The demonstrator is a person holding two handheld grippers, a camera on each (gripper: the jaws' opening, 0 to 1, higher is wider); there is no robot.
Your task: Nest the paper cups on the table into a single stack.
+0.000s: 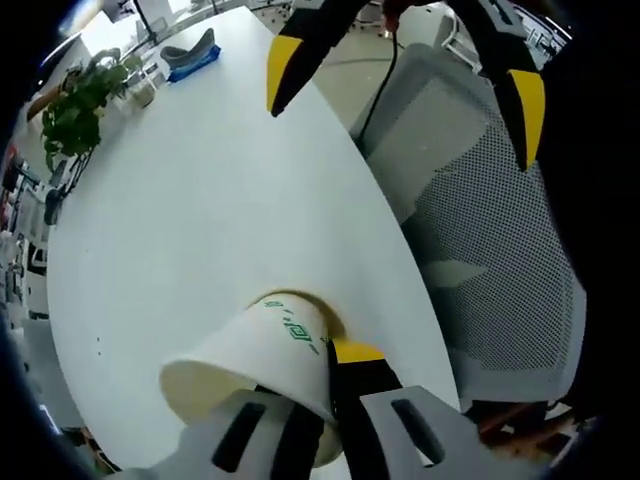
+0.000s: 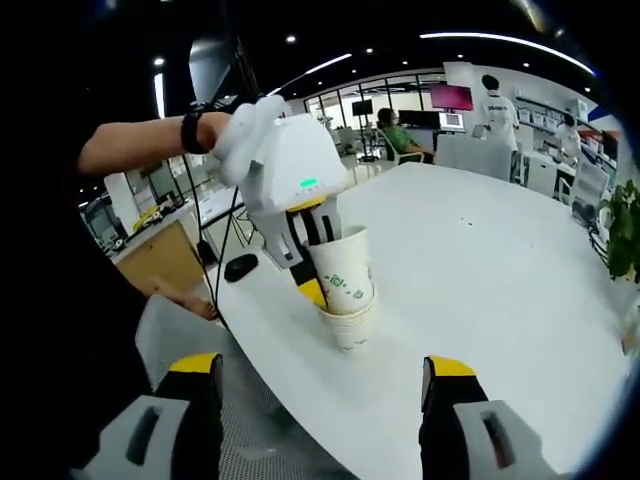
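the left hand-held gripper [image 2: 312, 262] is clamped on a cup [image 2: 343, 268] and seats it in the stack [image 2: 350, 322] near the counter [image 2: 480, 270] edge. the right hand-held gripper [image 2: 318, 400] hangs spread wide, holding nothing, off that edge. no loose cups visible; nesting looks nearly finished.

Open-plan office, long white table [image 2: 500, 260], mesh chair [image 1: 500, 250], wall screens [image 2: 452, 97], seated person [image 2: 392, 128]

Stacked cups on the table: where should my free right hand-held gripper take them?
Grip the lower cup across its side wall, coming level from the near table edge. It stands upright below the cup the left hand-held gripper holds.
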